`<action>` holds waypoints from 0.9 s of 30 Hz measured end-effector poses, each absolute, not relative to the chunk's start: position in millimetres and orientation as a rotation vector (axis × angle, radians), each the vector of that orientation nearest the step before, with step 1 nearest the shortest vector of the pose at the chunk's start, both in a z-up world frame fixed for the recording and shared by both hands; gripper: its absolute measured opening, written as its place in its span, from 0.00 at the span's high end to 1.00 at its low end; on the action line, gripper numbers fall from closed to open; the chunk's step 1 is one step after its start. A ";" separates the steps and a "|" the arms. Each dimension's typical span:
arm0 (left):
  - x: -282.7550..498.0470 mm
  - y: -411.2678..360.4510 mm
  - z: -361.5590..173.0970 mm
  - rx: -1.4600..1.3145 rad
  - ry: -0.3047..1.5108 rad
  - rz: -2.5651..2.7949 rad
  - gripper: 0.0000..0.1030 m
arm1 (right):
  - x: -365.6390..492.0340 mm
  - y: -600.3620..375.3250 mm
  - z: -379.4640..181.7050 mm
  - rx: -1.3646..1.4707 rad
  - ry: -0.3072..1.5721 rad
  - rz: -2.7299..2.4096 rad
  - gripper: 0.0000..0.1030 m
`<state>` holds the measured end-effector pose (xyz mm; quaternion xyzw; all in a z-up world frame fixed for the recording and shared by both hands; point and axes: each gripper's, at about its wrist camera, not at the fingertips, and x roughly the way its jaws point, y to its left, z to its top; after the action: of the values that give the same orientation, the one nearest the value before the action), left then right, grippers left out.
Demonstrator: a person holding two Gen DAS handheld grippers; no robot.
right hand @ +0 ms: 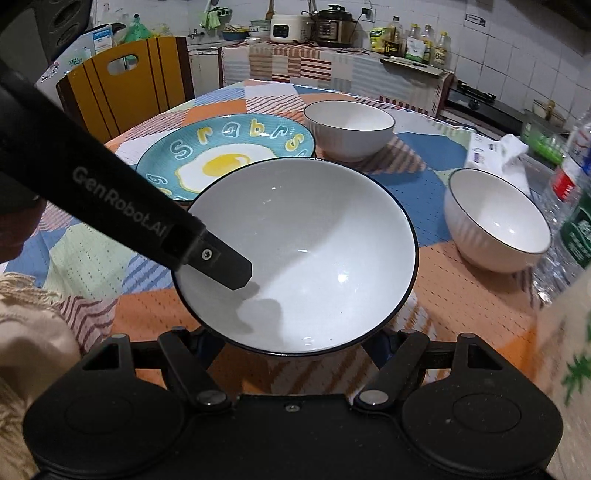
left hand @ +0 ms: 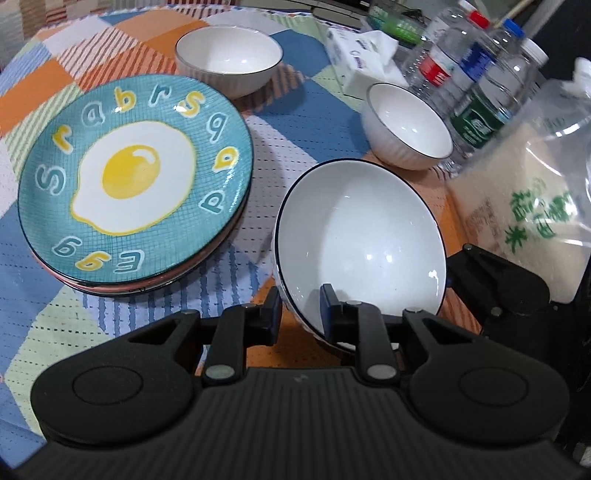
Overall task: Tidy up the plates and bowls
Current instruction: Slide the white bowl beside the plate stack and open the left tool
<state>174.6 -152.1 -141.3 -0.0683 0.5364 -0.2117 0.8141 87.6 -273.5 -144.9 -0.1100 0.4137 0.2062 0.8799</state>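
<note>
Pinching near bowl [left hand: 360, 236] rim in left gripper [left hand: 301, 314], right gripper's [right hand: 295, 350] state untellable; risking slip, chipping against far-left plates [left hand: 136, 177].

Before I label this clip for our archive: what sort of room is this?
Most likely a home kitchen with a dining table. A rice cooker and pressure cooker stand on the tiled-wall counter, oil bottles beside them, and bowls sit on the patchwork tablecloth.

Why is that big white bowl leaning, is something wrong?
Nothing looks broken or spilled. The large bowl tilts because the left tool pinches its rim, lifting it off the table. The two small bowls sit upright.
</note>
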 end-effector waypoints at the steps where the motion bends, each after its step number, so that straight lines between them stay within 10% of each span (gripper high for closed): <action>1: 177.8 -151.2 -144.0 -0.154 1.151 -0.454 0.81 | 88.9 -271.9 -146.0 -0.235 0.862 0.428 0.21; 18: 184.0 -157.4 -151.9 -0.114 1.180 -0.460 0.77 | 100.8 -271.8 -162.3 -0.215 0.914 0.406 0.21; 27: 169.6 -151.4 -121.6 -0.047 1.140 -0.479 0.56 | 85.9 -278.8 -151.5 -0.125 0.932 0.371 0.20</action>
<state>169.6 -151.4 -121.6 -0.0218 0.5342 -0.2244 0.8147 85.9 -278.8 -151.5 -0.0597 0.4464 0.1778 0.8750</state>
